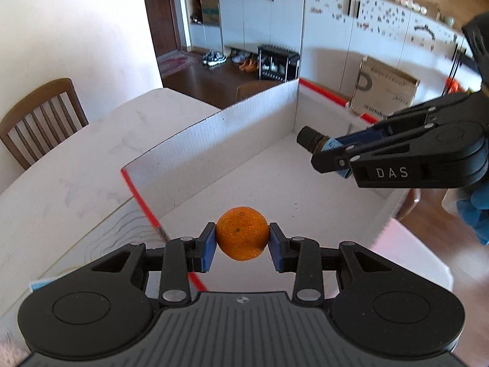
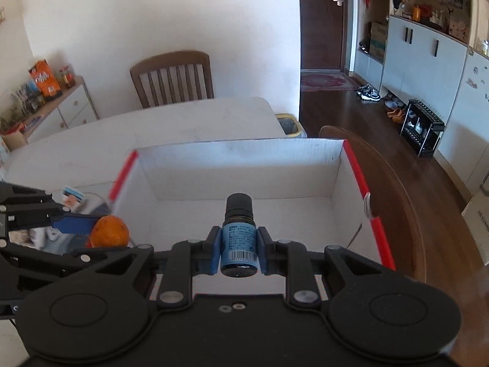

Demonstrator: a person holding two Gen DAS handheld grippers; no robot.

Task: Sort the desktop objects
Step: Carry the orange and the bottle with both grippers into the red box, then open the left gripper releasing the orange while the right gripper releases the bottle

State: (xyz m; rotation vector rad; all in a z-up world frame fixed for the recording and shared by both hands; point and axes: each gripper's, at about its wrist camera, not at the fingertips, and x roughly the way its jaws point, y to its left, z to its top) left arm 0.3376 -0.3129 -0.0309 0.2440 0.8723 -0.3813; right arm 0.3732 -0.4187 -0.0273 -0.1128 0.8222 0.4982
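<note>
My left gripper is shut on an orange mandarin and holds it above the near corner of an open white cardboard box with red edges. My right gripper is shut on a small dark bottle with a blue label and black cap, held over the box. The right gripper with the bottle shows at the right in the left wrist view. The left gripper and mandarin show at the left in the right wrist view. The box floor looks bare.
The box stands on a white table. Loose small packets lie on the table left of the box. A wooden chair stands at the table's far side, another chair back to the right.
</note>
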